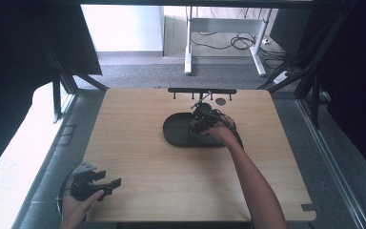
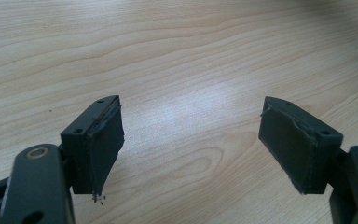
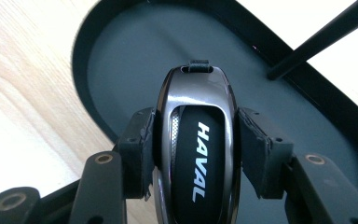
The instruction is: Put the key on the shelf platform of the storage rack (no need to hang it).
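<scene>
Right gripper (image 3: 193, 149) clamping key fob (image 3: 196, 149)

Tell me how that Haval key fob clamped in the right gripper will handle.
The key fob looks rigid. Its glossy, rounded shell may slip, since the right gripper pinches only its curved sides. Released over the dark tray, it would probably slide rather than roll.

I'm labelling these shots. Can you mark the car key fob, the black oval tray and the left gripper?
car key fob (image 3: 198, 154): right gripper view, on its HAVAL lettering.
black oval tray (image 3: 121, 70): right gripper view, on its bare floor.
left gripper (image 1: 113, 185): high view, between its open fingertips.
</scene>
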A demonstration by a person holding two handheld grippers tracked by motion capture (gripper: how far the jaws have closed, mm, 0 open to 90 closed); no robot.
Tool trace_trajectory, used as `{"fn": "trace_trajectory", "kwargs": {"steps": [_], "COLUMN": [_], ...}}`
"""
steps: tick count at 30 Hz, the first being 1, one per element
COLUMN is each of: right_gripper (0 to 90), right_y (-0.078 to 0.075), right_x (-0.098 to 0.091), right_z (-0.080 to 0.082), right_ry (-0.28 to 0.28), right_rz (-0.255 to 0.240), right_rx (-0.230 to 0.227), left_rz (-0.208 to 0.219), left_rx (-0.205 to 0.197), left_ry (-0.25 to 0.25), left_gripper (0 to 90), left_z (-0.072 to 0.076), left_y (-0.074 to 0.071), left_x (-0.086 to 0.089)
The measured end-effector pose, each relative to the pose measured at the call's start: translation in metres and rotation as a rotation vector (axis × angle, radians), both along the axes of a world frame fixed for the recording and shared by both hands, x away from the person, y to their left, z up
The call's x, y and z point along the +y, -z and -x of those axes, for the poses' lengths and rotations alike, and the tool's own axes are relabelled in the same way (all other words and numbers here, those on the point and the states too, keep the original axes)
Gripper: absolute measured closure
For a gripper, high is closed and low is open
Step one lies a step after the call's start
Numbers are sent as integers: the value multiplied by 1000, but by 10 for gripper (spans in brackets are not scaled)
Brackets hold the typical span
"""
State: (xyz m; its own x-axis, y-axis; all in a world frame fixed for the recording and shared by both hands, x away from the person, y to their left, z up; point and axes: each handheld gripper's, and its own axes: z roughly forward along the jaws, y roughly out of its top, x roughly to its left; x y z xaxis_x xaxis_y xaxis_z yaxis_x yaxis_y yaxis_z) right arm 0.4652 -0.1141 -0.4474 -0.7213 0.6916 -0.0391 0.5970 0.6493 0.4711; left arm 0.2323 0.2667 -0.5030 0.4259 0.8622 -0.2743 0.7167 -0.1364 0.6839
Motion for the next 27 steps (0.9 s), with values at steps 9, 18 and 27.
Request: {"fn": "trace_trajectory", "kwargs": {"steps": [9, 18, 27], "right_gripper": [491, 491, 490], "right_y": [15, 28, 41], "right_x": [1, -9, -17], "right_z": [-5, -10, -15], "right_ry": [0, 20, 31], "right_rz": [1, 33, 67], "right_rx": [3, 18, 24], "left_rz": [-1, -2, -1], "left_rx": [1, 4, 7], "left_ry": [-1, 0, -1], "left_gripper": [221, 221, 221], "left_z": [0, 0, 0], "left_y": [0, 1, 2], "left_x": [0, 0, -1]}}
